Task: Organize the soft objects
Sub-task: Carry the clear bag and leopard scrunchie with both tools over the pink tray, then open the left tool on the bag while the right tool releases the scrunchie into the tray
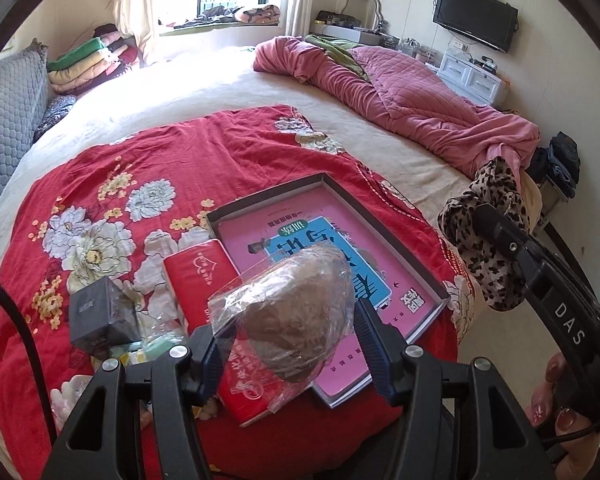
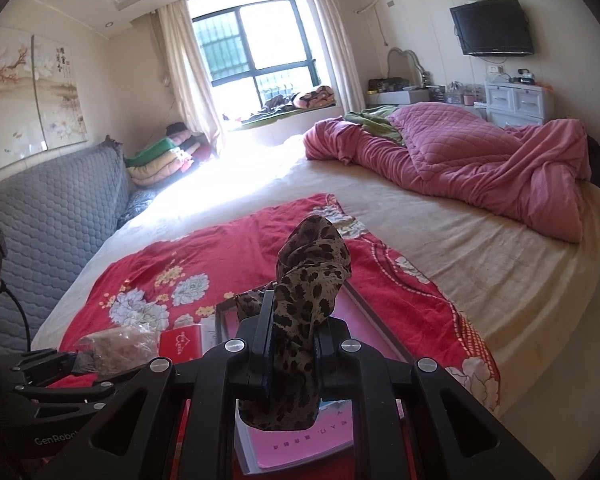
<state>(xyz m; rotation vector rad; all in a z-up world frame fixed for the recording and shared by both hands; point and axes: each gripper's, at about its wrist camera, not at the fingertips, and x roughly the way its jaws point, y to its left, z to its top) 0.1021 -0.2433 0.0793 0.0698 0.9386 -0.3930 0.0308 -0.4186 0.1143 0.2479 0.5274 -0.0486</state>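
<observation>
Left gripper point(image 1: 292, 344) clamps a plastic-wrapped bun point(image 1: 296, 316) above the tray's point(image 1: 396, 236) near edge; right gripper point(image 2: 292, 344) pinches a leopard scarf point(image 2: 308, 276). Both should be lowered gently before release.

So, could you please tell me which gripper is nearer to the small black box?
Left. The left gripper, shut on the bagged brown item, is beside the small black box; the right gripper is across the tray, holding the leopard-print scarf.

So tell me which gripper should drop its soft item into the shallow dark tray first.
Left, probably: the left gripper holds the plastic-wrapped brown bundle right over the tray; the right gripper's leopard-print scarf sits off its edge.
</observation>
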